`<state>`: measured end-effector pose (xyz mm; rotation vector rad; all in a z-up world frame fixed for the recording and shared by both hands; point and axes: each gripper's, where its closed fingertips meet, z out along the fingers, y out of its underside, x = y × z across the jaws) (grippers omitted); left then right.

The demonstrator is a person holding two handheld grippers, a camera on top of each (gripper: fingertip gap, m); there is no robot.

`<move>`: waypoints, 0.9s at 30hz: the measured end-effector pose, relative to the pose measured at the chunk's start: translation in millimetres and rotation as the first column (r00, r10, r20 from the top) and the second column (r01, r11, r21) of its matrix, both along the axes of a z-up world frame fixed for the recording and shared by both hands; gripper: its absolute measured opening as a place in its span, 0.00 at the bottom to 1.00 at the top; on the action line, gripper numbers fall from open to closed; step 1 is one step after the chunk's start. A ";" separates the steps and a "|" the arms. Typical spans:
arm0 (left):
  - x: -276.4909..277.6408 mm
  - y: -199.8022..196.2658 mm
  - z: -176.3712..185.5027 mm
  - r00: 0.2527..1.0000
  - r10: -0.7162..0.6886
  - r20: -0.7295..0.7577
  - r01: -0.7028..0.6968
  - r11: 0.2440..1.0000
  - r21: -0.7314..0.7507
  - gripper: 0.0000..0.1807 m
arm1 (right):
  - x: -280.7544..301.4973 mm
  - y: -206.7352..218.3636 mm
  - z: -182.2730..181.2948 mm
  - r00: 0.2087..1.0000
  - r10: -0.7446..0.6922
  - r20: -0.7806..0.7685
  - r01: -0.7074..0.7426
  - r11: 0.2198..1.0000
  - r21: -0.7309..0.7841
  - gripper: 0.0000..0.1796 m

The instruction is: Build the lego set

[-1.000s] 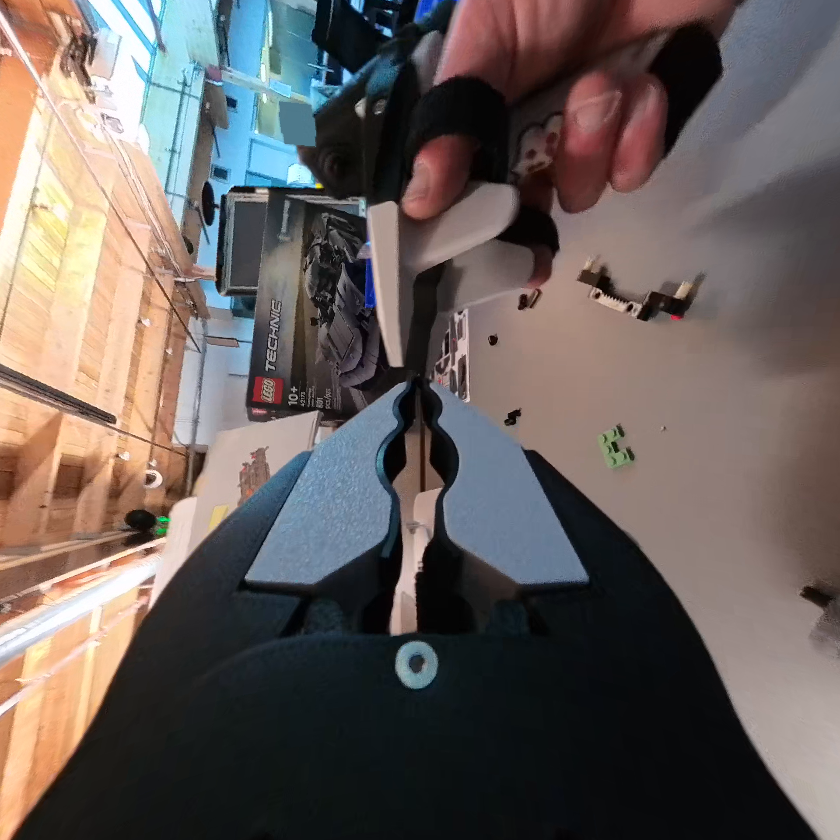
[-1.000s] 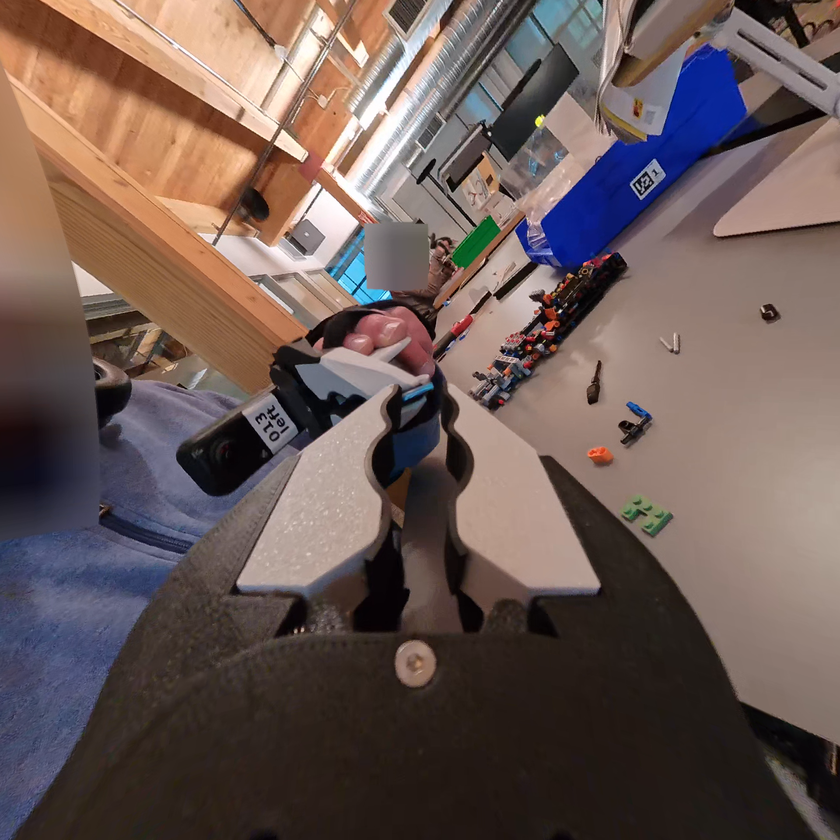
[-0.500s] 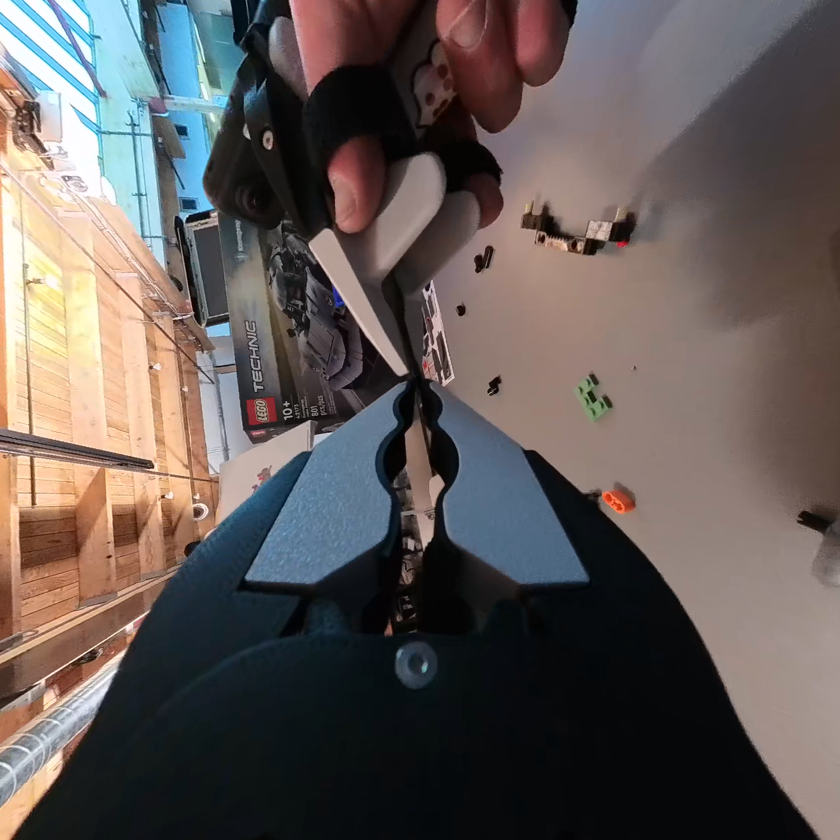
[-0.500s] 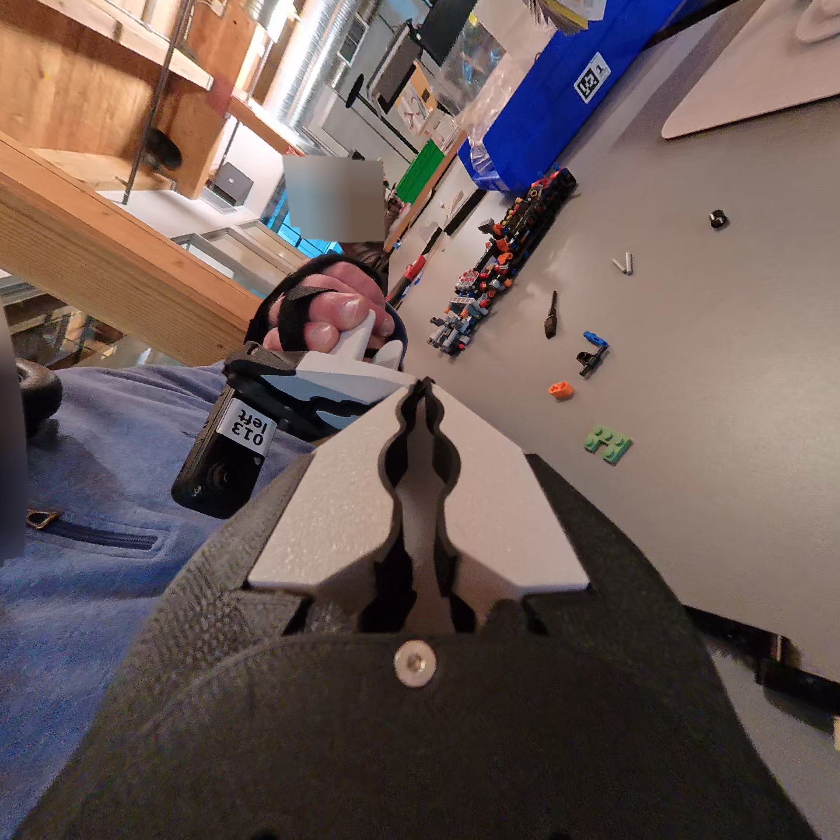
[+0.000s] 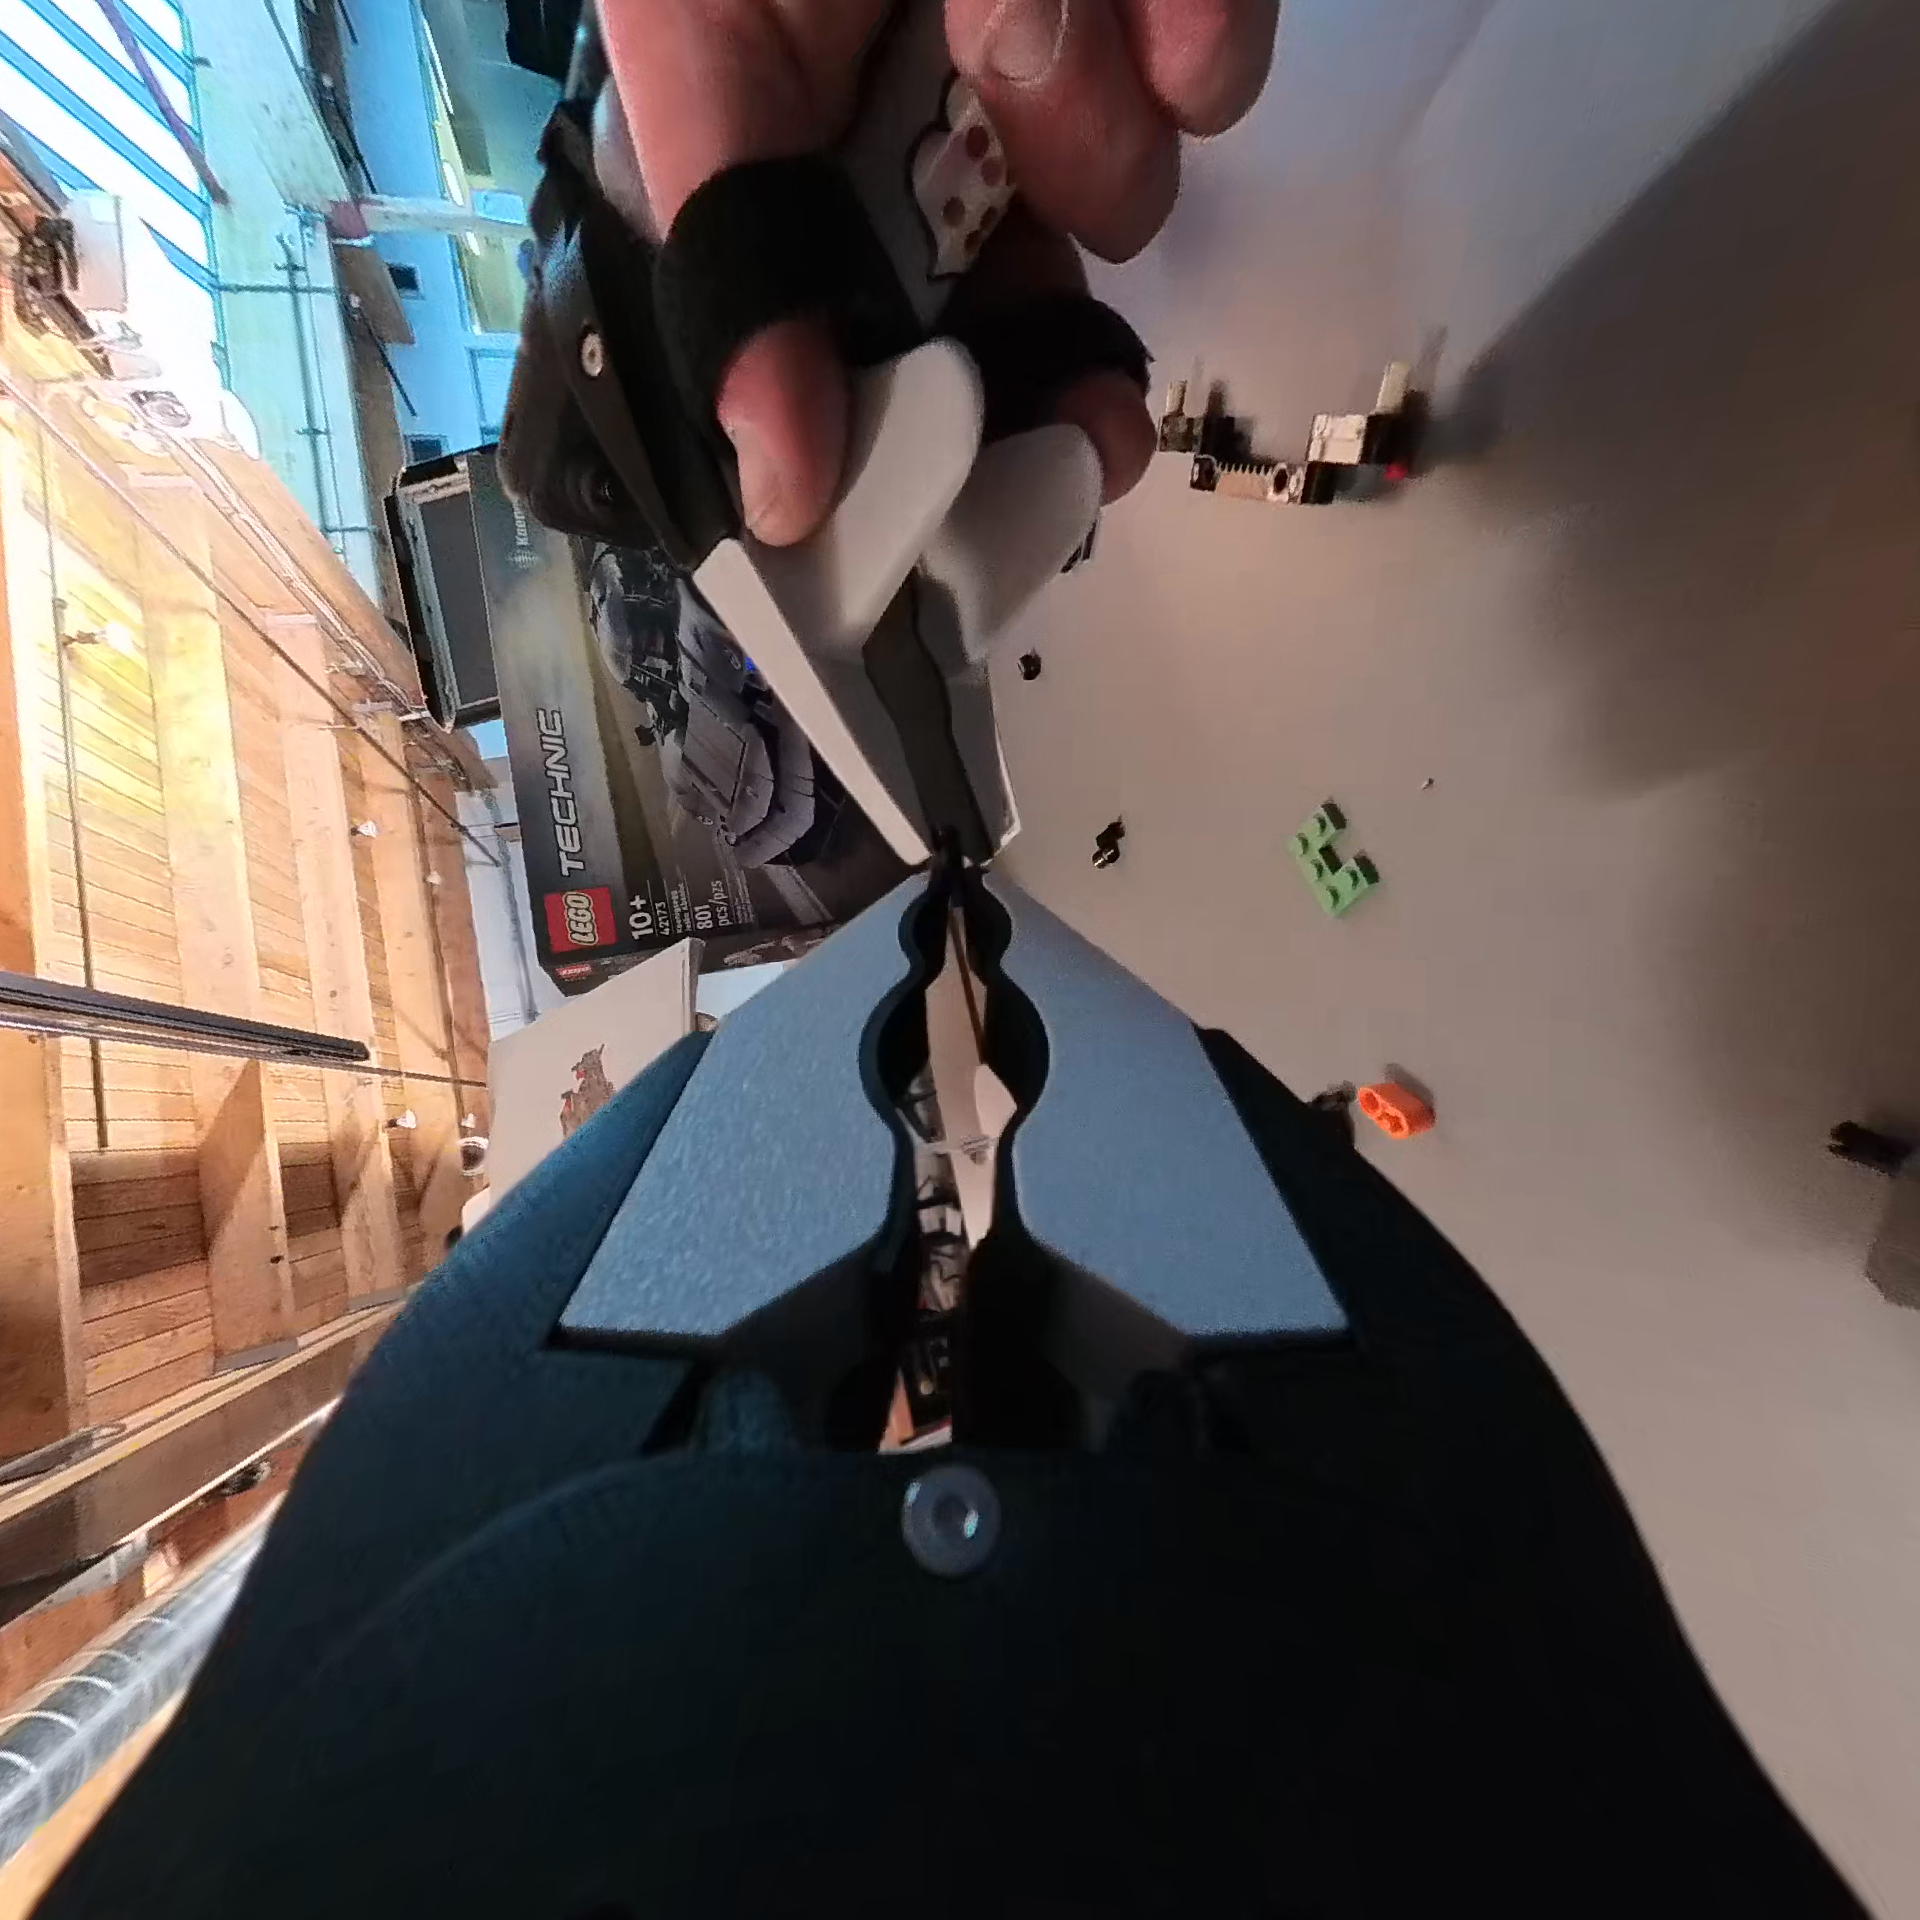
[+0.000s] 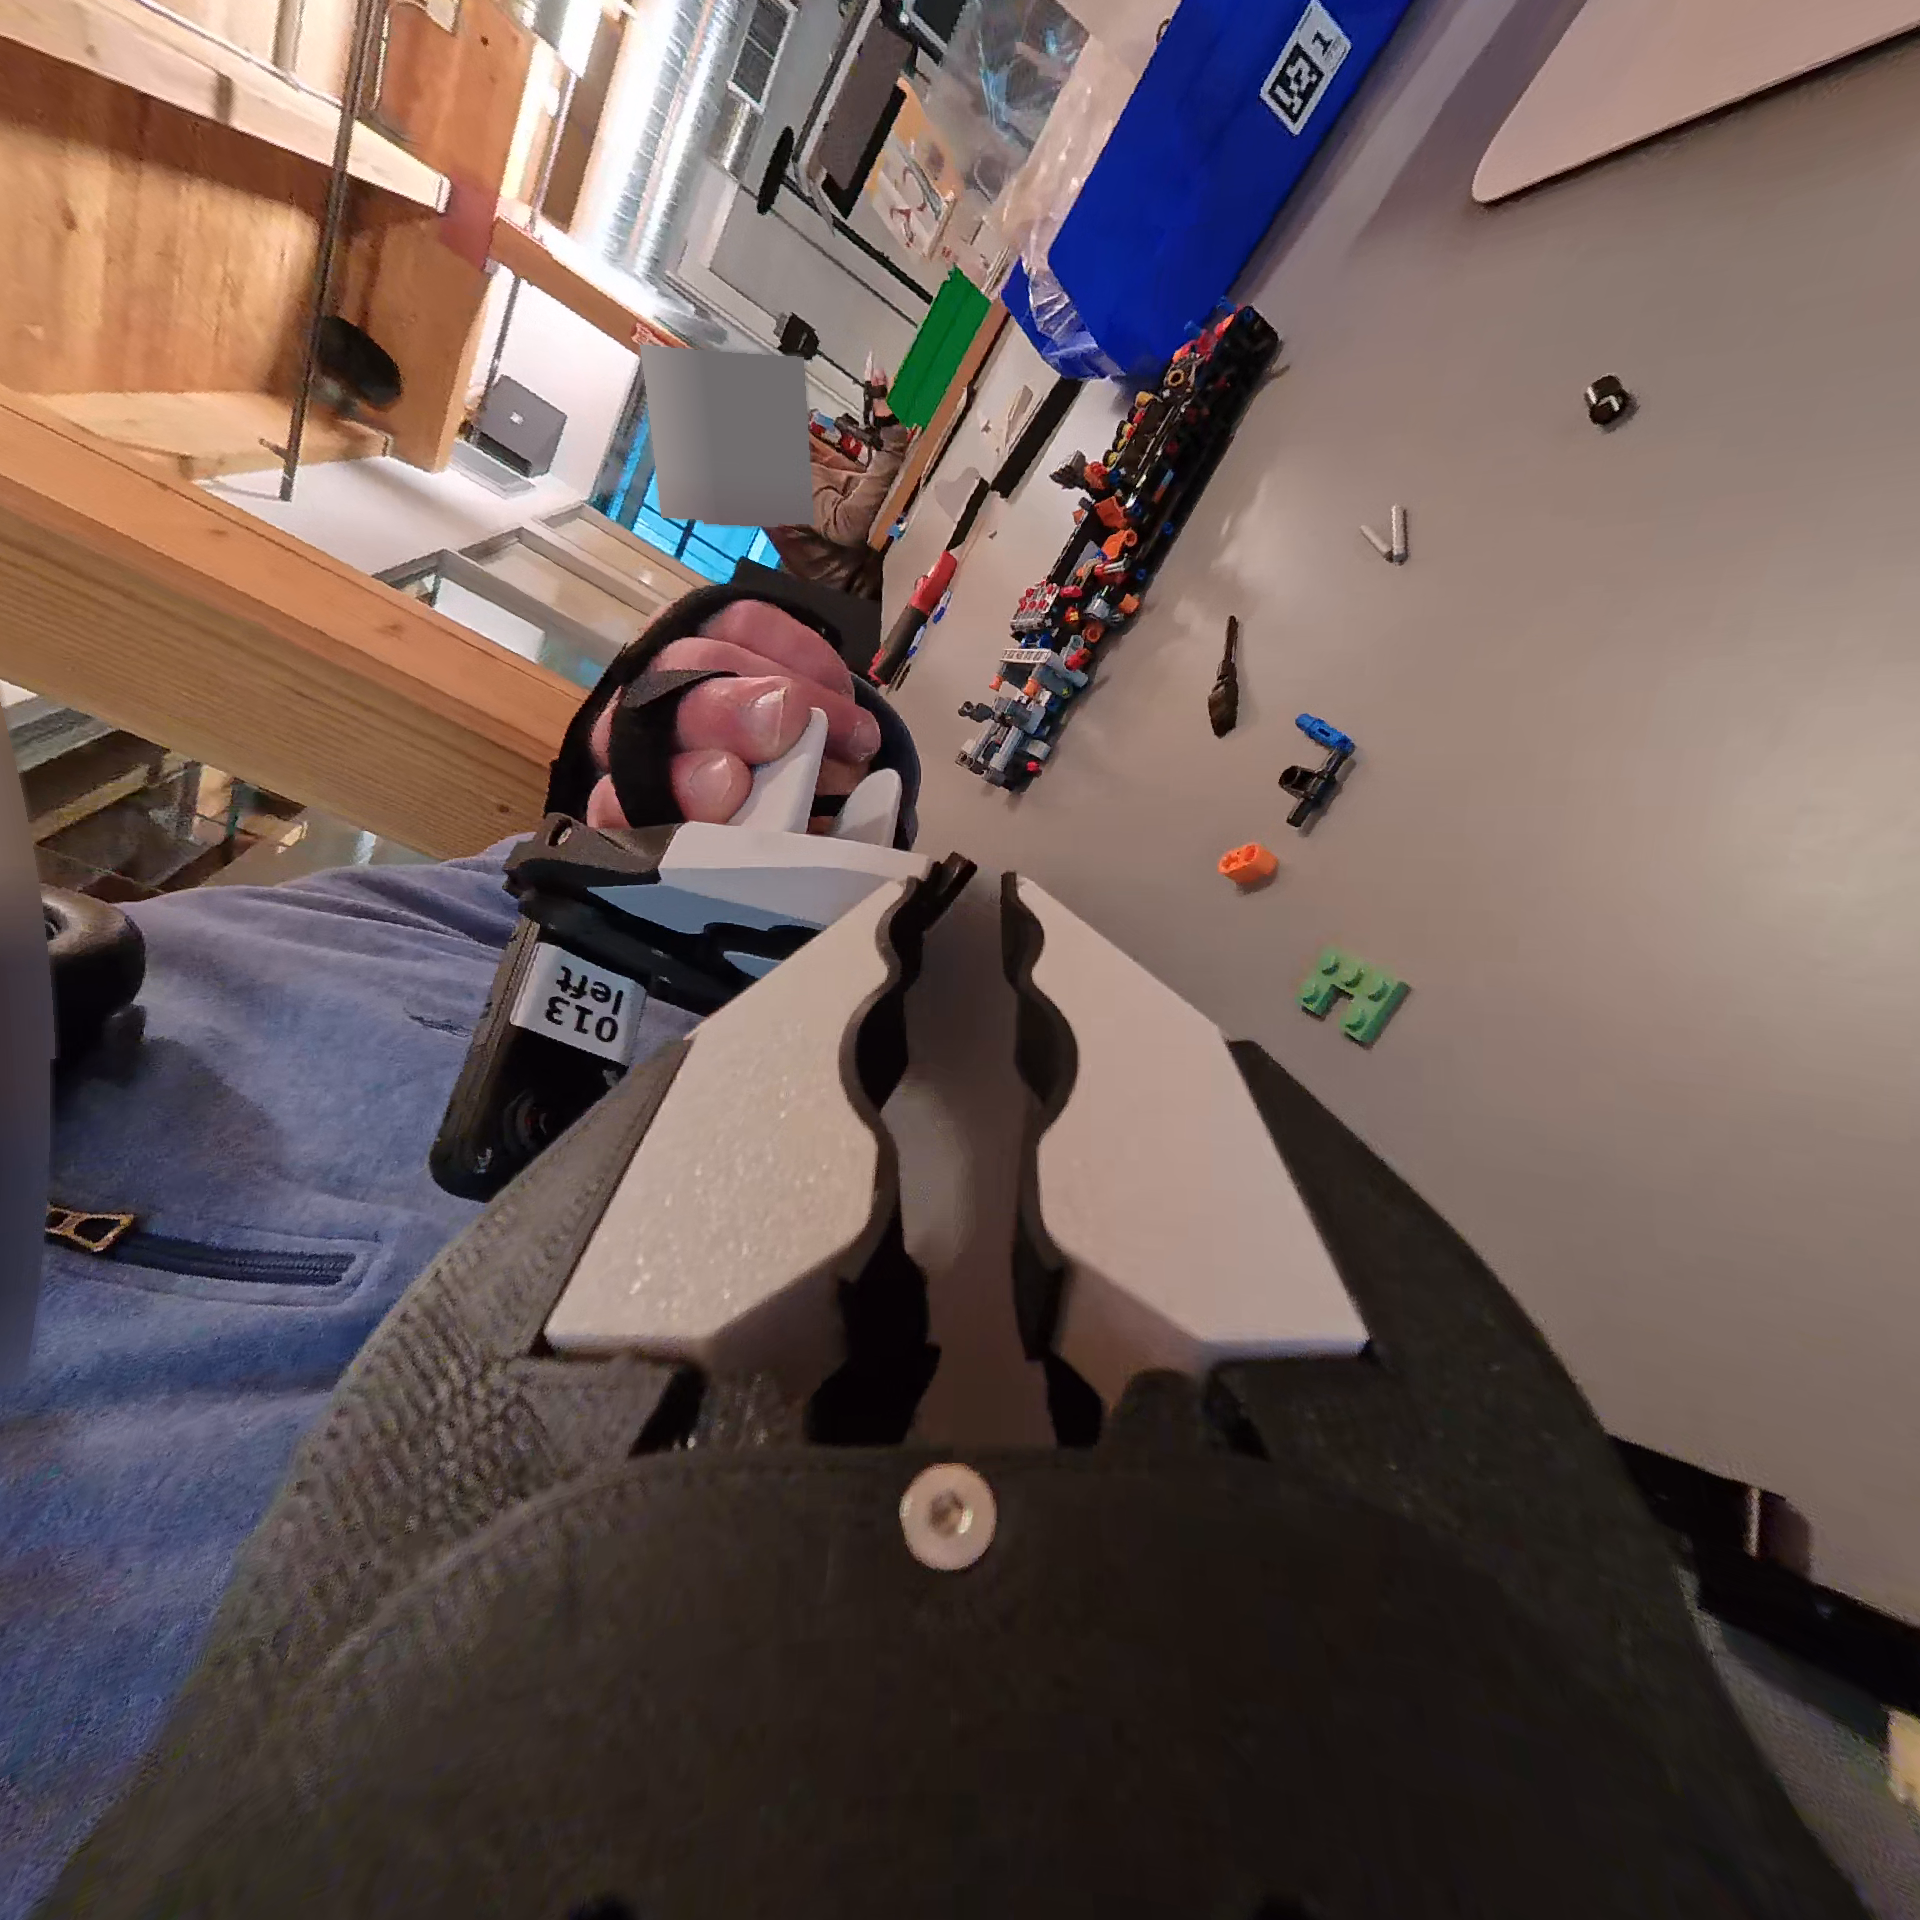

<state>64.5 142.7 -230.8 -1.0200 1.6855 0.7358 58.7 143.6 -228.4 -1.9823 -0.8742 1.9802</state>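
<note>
Left tongs point(image 5: 951, 883) and right tongs point(image 6: 961, 883) meet tip to tip above the counter point(image 5: 1558, 727), both clenched on a small black piece point(image 5: 948, 844).

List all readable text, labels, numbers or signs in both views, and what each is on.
I won't transcribe writing; this is what bears it.
Dark set box: printed brand, numbers and a red logo patch, legible.
White sticker on the black camera: printed characters, legible.
Blue bin: square black-and-white code tag.
Dark case behind the box: faint print, blurred.
</note>
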 end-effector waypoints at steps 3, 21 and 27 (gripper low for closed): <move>0.1 -0.3 -2.3 1.000 -0.012 -0.014 0.012 1.000 0.011 0.00 | -1.4 -0.1 -0.7 1.000 0.007 0.011 -0.007 1.000 -0.005 0.05; -3.7 -1.1 -5.0 1.000 -0.013 -0.008 0.014 0.999 0.040 0.01 | -1.4 -2.1 -3.6 1.000 0.011 -0.026 -0.013 0.998 -0.055 0.00; -8.8 -2.4 -7.8 0.998 0.038 0.054 -0.037 0.999 -0.036 0.00 | 0.1 -2.8 -10.2 1.000 0.020 0.019 -0.020 1.000 -0.005 0.00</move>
